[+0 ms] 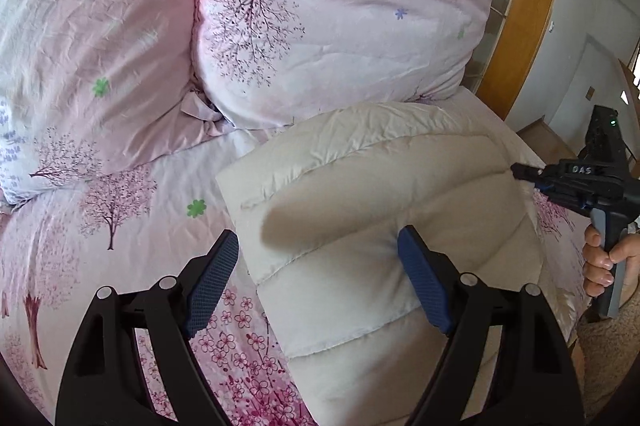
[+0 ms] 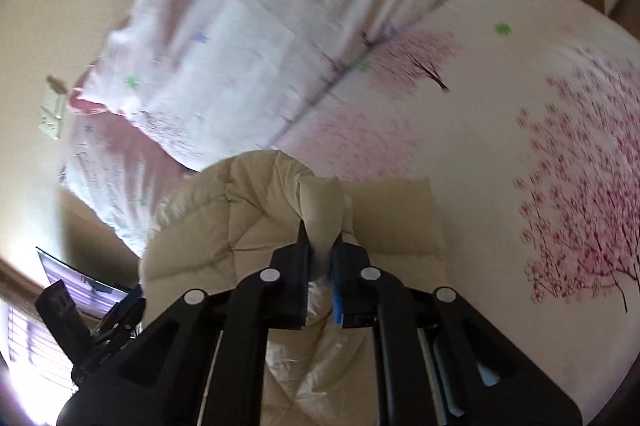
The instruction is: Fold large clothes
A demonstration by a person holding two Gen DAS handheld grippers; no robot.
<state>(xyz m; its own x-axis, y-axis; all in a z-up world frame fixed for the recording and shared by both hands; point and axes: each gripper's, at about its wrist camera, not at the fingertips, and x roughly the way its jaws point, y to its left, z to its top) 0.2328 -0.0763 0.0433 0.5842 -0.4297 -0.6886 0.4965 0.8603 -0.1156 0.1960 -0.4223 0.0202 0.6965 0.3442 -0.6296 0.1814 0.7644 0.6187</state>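
Observation:
A cream quilted puffy garment (image 1: 360, 194) lies on the bed, folded into a thick pad. My left gripper (image 1: 318, 238) hangs open just above its near left part. One blue pad (image 1: 212, 278) is over the sheet and the other pad (image 1: 424, 282) is over the garment. My right gripper (image 2: 320, 238) is shut on a bunched fold of the garment (image 2: 320, 202) and holds that fold raised. In the left wrist view the right gripper (image 1: 520, 171) reaches the garment's right edge, with a hand (image 1: 604, 262) on its handle.
The bed carries a pink sheet printed with blossom trees (image 1: 120, 226). Two matching pillows (image 1: 320, 26) are propped at the head. A wooden door frame (image 1: 524, 6) stands beyond the bed on the right. A screen (image 2: 80, 282) glows low on the left of the right wrist view.

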